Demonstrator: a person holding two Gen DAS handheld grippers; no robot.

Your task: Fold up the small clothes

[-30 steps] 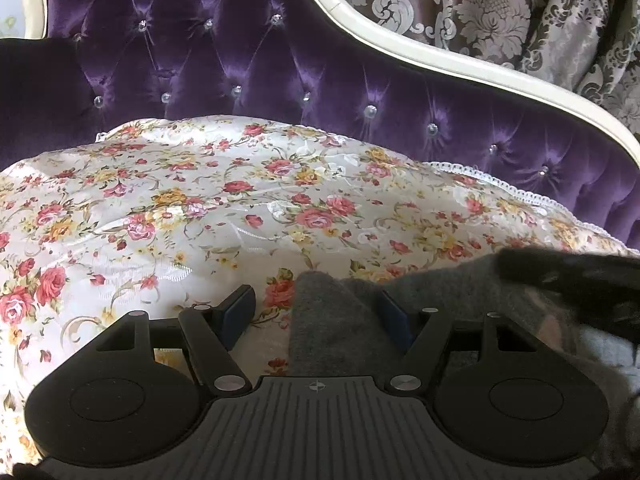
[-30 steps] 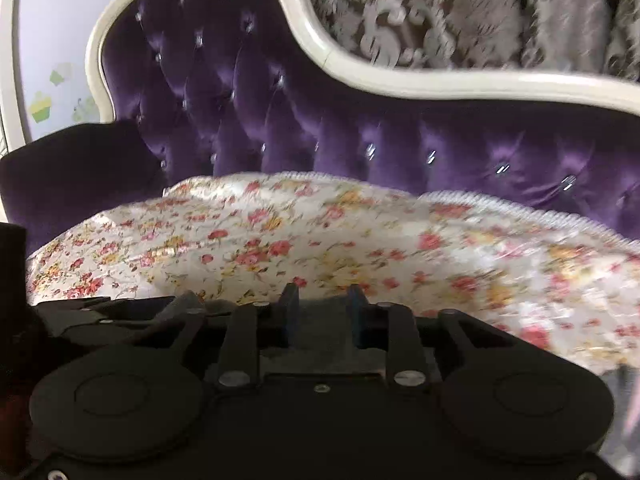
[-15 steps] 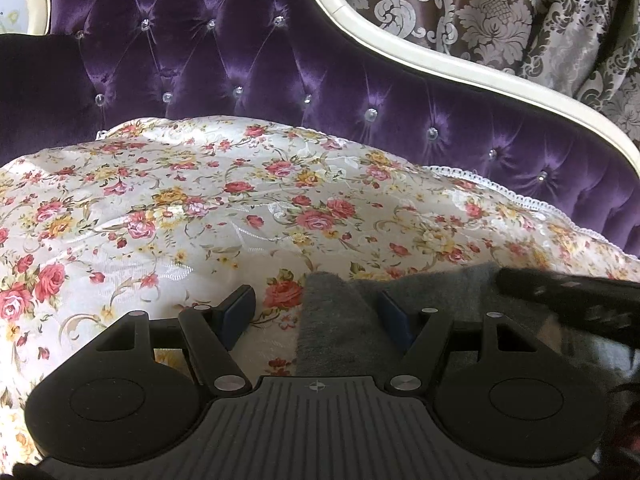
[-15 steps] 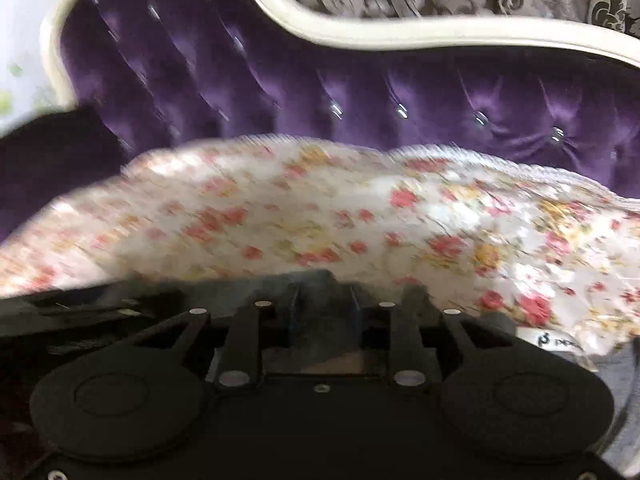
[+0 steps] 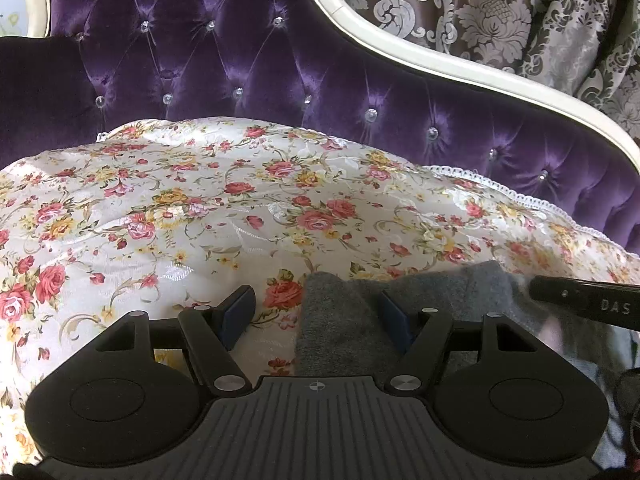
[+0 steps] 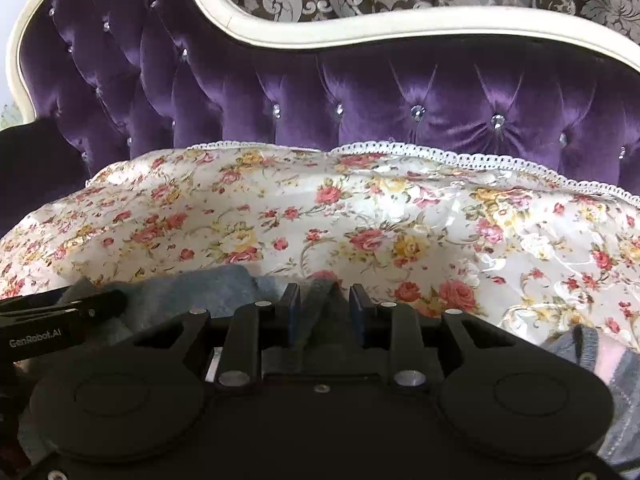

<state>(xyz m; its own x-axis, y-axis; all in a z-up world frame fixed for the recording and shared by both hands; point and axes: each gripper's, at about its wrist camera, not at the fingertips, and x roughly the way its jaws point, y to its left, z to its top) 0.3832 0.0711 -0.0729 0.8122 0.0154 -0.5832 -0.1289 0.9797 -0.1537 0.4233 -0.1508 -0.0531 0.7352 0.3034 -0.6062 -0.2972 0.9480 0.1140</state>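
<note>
A grey knitted garment (image 5: pixel 340 320) lies on a floral cloth (image 5: pixel 240 208) over the sofa seat. My left gripper (image 5: pixel 318 312) stands open. The garment's left edge lies between its fingers, close to the right pad, while the left pad hangs over bare floral cloth. My right gripper (image 6: pixel 325 306) has its jaws narrow, with a raised peak of grey fabric (image 6: pixel 320 300) pinched between the pads. One right-gripper finger (image 5: pixel 580 304) shows at the right of the left wrist view, over the garment. A left-gripper finger (image 6: pixel 60 308) shows at the left of the right wrist view.
The tufted purple sofa back (image 5: pixel 280 72) with its cream frame (image 5: pixel 440 64) rises behind the cloth. A dark cushion (image 5: pixel 40 88) sits at the left, patterned curtains (image 5: pixel 500 12) behind. A ribbed grey edge (image 6: pixel 588 344) with pale pink lies at the lower right.
The right wrist view has swung right and dipped, and a peak of grey fabric now stands between the right jaws. The left gripper has stayed still and open.
</note>
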